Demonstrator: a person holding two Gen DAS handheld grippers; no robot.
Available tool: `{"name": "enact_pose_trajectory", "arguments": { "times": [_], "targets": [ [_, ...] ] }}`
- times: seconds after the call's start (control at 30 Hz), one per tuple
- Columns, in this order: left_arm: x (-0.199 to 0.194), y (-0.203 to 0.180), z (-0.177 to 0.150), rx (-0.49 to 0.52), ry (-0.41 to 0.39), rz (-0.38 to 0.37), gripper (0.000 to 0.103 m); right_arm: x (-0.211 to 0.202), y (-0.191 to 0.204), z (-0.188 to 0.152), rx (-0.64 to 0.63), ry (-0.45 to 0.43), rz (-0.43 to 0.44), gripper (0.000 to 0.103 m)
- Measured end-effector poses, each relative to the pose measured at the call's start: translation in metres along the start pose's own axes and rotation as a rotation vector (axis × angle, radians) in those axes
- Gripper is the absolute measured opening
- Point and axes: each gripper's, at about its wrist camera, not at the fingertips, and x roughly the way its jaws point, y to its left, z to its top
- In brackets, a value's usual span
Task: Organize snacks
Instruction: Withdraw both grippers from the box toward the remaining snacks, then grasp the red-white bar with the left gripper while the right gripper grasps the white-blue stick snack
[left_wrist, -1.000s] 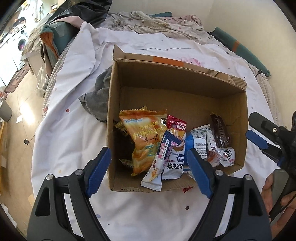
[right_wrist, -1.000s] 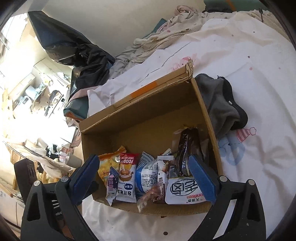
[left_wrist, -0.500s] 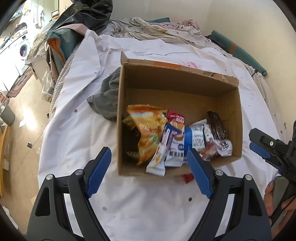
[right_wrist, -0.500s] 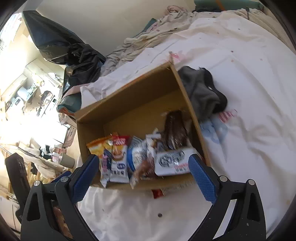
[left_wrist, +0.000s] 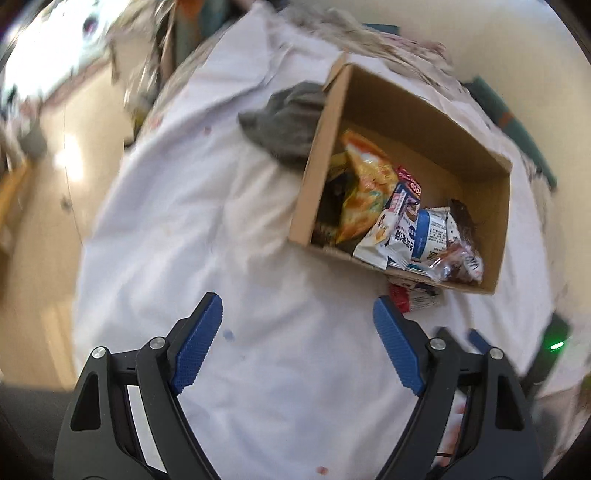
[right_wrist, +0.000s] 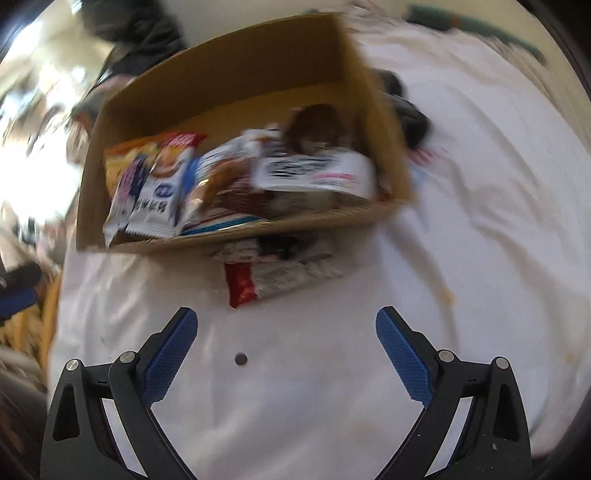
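Left gripper (left_wrist: 297, 314) and right gripper (right_wrist: 286, 326) both hang over bare white sheet (left_wrist: 177, 229), jaws spread wide, nothing between them. Cardboard box (right_wrist: 229, 92) sits on the sheet beyond them, its near side packed with snack packets (right_wrist: 166, 192). One red-and-white packet (right_wrist: 273, 273) lies on the sheet outside, against the box's near wall; grey cloth (left_wrist: 284, 122) touches its far-left corner.

You see a white sheet (left_wrist: 207, 229) filling the frame's middle, with a grey cloth (left_wrist: 284, 122) bunched at upper centre.
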Motion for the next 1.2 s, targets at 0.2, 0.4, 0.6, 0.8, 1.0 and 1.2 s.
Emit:
{"name": "enact_pose_trajectory", "arguments": {
  "times": [0.2,0.4,0.6,0.8,1.0,1.2],
  "targets": [
    [0.003,0.003,0.003,-0.021,-0.010,0.015,0.081,0.039,0.011,0.032,0.038,-0.022,-0.006,0.100],
    [0.009,0.005,0.005,-0.049,0.016,-0.005,0.081,0.073,0.022,0.037,-0.054,-0.014,-0.077,0.098],
    [0.010,-0.006,0.007,-0.033,0.020,-0.024,0.081,0.085,0.013,0.037,-0.058,0.036,-0.111,0.064],
    [0.007,-0.006,0.008,-0.041,0.015,-0.031,0.081,0.069,0.010,0.012,-0.090,0.148,-0.044,0.058],
    [0.002,-0.004,0.008,-0.055,0.006,-0.042,0.081,0.037,0.037,-0.030,-0.196,0.258,0.117,0.057],
    [0.005,-0.003,0.001,-0.055,0.030,-0.034,0.081,0.005,0.036,-0.030,-0.150,0.205,0.201,0.086]
  ]
}}
